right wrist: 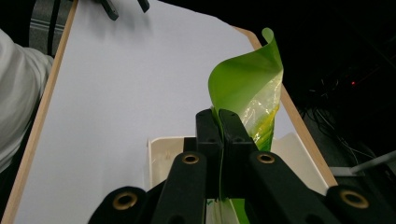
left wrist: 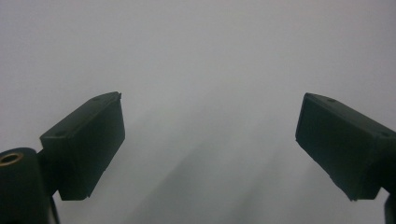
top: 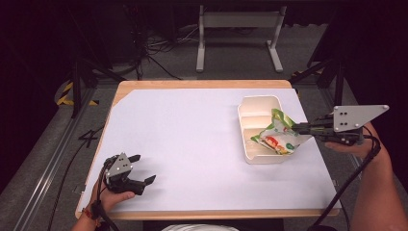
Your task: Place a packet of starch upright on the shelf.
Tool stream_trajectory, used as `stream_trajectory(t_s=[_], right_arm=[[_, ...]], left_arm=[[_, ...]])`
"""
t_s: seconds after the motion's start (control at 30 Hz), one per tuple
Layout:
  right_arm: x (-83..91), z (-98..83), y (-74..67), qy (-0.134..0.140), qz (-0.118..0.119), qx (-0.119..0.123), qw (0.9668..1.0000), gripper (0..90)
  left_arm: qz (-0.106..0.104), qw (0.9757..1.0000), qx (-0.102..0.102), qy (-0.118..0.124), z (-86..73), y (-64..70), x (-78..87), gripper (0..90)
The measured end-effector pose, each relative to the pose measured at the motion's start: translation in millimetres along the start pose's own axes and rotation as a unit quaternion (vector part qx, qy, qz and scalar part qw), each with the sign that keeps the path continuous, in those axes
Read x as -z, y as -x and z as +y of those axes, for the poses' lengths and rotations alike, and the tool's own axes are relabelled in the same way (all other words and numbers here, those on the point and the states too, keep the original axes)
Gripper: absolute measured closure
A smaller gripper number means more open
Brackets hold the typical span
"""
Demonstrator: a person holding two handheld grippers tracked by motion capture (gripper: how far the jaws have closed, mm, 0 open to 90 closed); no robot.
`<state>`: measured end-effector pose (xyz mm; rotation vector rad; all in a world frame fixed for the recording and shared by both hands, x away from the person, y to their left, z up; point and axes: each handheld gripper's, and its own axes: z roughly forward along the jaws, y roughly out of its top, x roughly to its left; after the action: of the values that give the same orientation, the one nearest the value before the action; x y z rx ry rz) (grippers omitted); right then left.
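One snack bag point(top: 278, 137), one white tray point(top: 257, 108), right gripper point(top: 299, 128) pinching the bag

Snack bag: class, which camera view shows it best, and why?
The high view: the whole snack bag shows over the tray, pinched by the right gripper. The right gripper view gives a close green edge; the left gripper view faces white table.

The snack bag point(top: 277, 137) covered part of the white tray point(top: 250, 110) near the tabletop's right edge. The bag's point(right wrist: 250, 88) lower end ran off the right gripper view's bottom edge, print too small to read.
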<state>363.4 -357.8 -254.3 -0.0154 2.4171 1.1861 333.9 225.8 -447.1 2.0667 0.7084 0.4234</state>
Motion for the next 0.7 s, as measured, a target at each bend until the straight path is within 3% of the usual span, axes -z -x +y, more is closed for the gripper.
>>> stream_trajectory(t_s=[0.03,0.17,0.27,0.37,0.57,0.6,0.7], right_arm=[[-2.4,1.2,-0.8,-0.005,0.005,0.003,1.0000,86.8],[-5.9,2.5,0.9,-0.018,-0.014,0.002,0.9997,85.6],[-8.7,3.4,5.8,-0.024,-0.058,-0.002,0.9981,88.1],[-15.4,6.6,8.9,-0.033,-0.070,0.000,0.9970,89.1],[-17.8,8.9,11.3,-0.004,-0.042,0.000,0.9991,89.3],[-14.6,10.0,9.5,0.020,-0.019,0.008,0.9996,89.3],[-11.4,11.0,9.5,0.021,-0.002,0.013,0.9997,89.3]], left_arm=[[0.000,1.0000,-0.001,0.000,0.1,-0.2,-0.1,9.0],[-0.002,1.0000,-0.003,-0.001,0.2,-0.2,-0.4,9.0],[-0.005,1.0000,-0.002,-0.002,0.5,-0.1,-2.3,9.0],[-0.004,1.0000,-0.004,-0.005,1.4,0.4,-3.4,8.9],[-0.005,1.0000,-0.004,-0.005,1.0,-0.5,-3.8,8.9],[-0.006,1.0000,-0.002,-0.007,0.7,-1.2,-4.0,8.9],[-0.007,0.9999,-0.001,-0.009,0.8,-0.4,-4.7,8.9]])
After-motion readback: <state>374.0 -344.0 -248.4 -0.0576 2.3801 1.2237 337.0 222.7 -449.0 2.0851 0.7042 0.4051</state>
